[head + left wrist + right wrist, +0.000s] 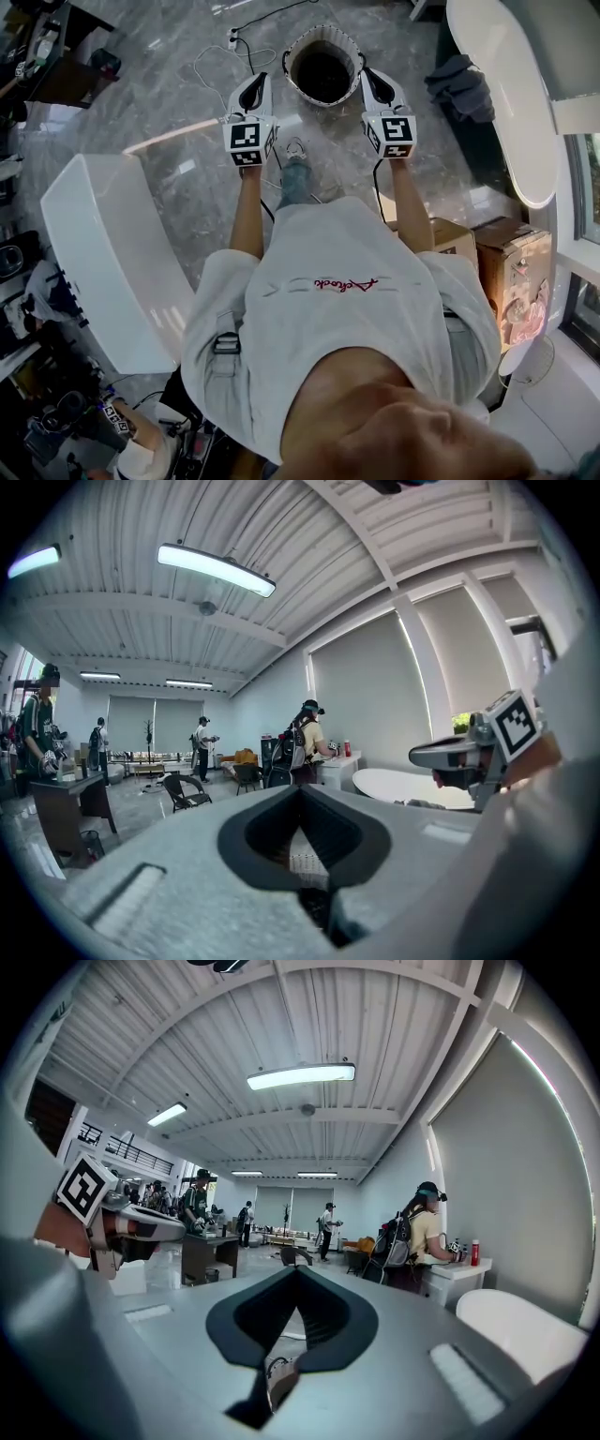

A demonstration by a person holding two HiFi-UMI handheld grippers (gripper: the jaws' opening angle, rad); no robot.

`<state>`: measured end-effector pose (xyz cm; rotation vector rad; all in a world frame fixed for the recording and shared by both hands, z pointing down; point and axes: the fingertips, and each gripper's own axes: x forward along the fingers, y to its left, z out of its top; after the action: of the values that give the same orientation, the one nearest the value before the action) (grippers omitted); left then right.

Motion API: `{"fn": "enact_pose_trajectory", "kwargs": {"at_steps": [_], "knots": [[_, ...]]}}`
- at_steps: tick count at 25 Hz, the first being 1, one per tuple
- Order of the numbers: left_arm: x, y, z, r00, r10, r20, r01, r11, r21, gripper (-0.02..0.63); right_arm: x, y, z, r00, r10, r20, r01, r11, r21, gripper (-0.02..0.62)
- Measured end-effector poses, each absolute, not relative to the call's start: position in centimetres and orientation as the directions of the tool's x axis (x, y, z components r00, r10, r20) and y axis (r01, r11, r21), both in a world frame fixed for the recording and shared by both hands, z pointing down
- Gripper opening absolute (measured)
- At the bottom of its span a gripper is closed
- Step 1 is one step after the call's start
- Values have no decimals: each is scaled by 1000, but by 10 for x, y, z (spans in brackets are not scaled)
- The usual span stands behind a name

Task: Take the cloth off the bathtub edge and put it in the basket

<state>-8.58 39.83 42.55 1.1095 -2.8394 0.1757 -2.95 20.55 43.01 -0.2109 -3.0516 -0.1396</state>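
A line of red script [344, 283] runs across the chest of the person's grey T-shirt [319, 347], upside down in the head view and too small to read. Black-and-white square markers sit on the cubes of the left gripper [261, 82] and right gripper [369, 79]. No other text is legible.

I stand in a big open hall with a mock bathroom set up in it, not a home. Near me, a white bathtub [511, 112] sits on a polished marble-look floor [169, 103] beside cardboard boxes [511, 258] and loose cables [211, 66]. Farther off, a ribbed metal ceiling [281, 1016] carries strip lights [300, 1075]. Under it, other people [427, 1232] work at desks [211, 1251]. Roller blinds [375, 686] cover the tall windows.
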Motion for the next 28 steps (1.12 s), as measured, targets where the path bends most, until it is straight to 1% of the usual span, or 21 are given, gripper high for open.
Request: {"fn": "enact_pose_trajectory", "kwargs": {"at_steps": [12, 19, 23, 28], "knots": [[-230, 398, 416, -740, -664, 102, -671, 739, -61, 3, -166, 200, 416, -990, 120, 73, 127, 987, 99, 5], [-301, 421, 413, -754, -647, 109, -655, 754, -52, 3, -242, 215, 407, -990, 120, 79, 129, 984, 121, 5], [-343, 435, 409, -763, -640, 89, -645, 764, -31, 3, -284, 225, 400, -990, 122, 73, 131, 982, 137, 5], [-379, 441, 413, -748, -658, 90, -662, 749, -28, 3, -318, 231, 399, -992, 99, 72, 108, 984, 142, 5]]}}
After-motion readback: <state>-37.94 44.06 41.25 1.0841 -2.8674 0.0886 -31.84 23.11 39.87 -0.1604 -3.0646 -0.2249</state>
